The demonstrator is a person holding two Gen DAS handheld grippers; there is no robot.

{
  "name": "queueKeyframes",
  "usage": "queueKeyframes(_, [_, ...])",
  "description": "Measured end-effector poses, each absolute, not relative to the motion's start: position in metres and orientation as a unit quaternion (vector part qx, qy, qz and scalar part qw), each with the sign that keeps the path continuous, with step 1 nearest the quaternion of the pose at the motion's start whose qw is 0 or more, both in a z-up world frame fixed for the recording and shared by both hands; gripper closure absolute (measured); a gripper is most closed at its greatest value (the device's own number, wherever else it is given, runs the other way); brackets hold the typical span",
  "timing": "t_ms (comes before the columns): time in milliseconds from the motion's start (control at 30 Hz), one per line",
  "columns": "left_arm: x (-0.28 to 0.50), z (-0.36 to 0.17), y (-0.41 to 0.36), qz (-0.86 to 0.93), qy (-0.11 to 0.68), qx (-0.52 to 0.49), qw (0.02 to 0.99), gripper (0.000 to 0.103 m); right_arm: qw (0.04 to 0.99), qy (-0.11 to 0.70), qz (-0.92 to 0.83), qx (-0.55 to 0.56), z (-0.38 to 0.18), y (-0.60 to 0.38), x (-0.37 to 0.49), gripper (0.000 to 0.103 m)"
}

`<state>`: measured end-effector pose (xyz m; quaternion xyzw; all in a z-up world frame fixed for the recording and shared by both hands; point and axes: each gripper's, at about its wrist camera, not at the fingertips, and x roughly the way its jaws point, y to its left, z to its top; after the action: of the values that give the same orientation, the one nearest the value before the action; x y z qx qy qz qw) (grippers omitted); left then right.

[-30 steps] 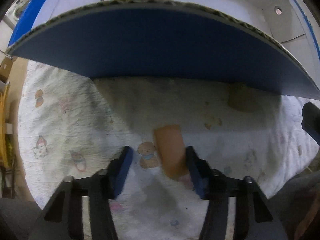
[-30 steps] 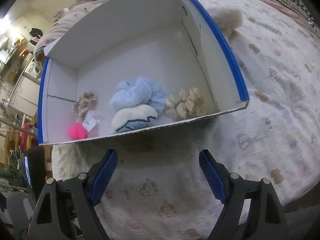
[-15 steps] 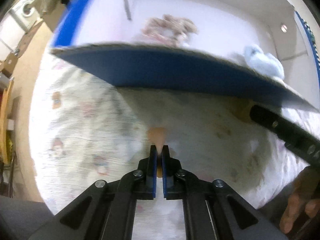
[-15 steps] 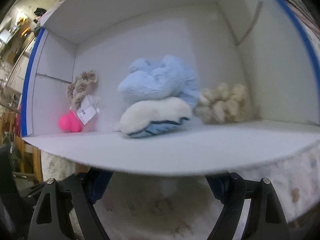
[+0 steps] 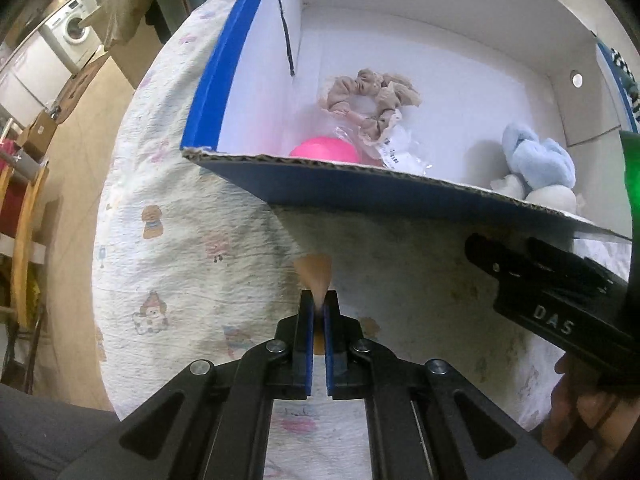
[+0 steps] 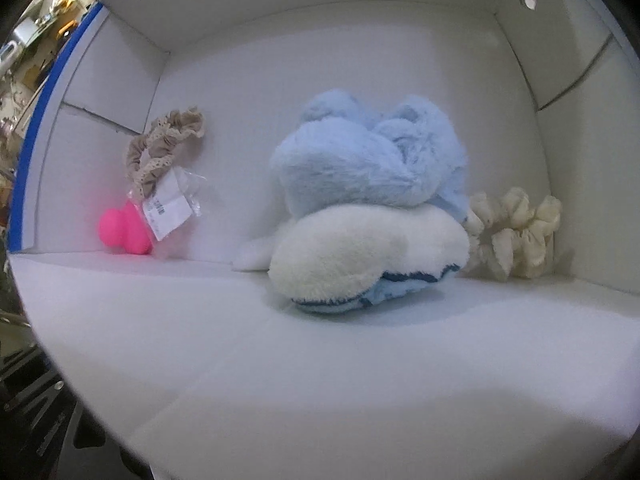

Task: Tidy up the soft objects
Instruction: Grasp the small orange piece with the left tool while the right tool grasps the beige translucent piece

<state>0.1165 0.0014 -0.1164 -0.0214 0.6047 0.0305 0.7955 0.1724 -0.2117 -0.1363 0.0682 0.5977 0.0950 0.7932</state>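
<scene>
My left gripper (image 5: 318, 312) has its blue-padded fingers (image 5: 306, 344) drawn in to a narrow slit, pinched on a small tan soft piece (image 5: 314, 276) whose wider end fans out past the tips; it is lifted clear of the printed quilt (image 5: 180, 248) below. Just ahead stands the near wall of the cardboard box (image 5: 360, 186), blue outside and white inside, and the tan piece is outside it, lower than its raw corrugated rim. Over that rim I see a pink ball-like toy (image 5: 326, 149) against the near wall, a beige scrunchie (image 5: 370, 96) with a clear tagged packet (image 5: 394, 148) behind it, and a pale blue plush (image 5: 538, 162) to the right. At the right edge of my left view the black body of my right gripper (image 5: 552, 312) reaches under the box's near edge. In my right view the box's near flap fills the lower frame and hides my fingers, so I cannot tell how far they stand apart. Beyond the flap lies the blue plush stacked on a white plush (image 6: 368, 252), with a cream scrunchie (image 6: 516, 232) touching its right side, and the beige scrunchie and pink toy well apart on the left.
</scene>
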Motion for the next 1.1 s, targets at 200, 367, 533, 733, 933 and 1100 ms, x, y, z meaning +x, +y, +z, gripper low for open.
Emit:
queueKeyframes(200, [0.117, -0.124, -0.006, 0.041, 0.602, -0.025, 0.797, 0.099, 0.798, 0.593, 0.098, 0.042, -0.139, -0.208, 0.171, 0.064])
queueKeyframes(367, [0.113, -0.128, -0.004, 0.05, 0.602, -0.029, 0.796, 0.099, 0.798, 0.592, 0.103, 0.049, -0.14, -0.206, 0.166, 0.072])
queueKeyframes(533, [0.108, -0.124, 0.0, 0.057, 0.598, -0.031, 0.799, 0.099, 0.798, 0.591, 0.105, 0.058, -0.136, -0.213, 0.159, 0.08])
queueKeyframes(733, [0.099, -0.118, 0.004, 0.062, 0.592, -0.035, 0.803, 0.099, 0.8, 0.587, 0.11, 0.063, -0.128, -0.223, 0.145, 0.09])
queueKeyframes(933, [0.09, -0.107, 0.01, 0.067, 0.581, -0.04, 0.81, 0.099, 0.803, 0.581, 0.123, 0.06, -0.112, -0.227, 0.129, 0.091])
queueKeyframes(1100, [0.076, -0.086, 0.014, 0.062, 0.561, -0.051, 0.824, 0.099, 0.807, 0.57, 0.14, 0.063, -0.087, -0.224, 0.107, 0.091])
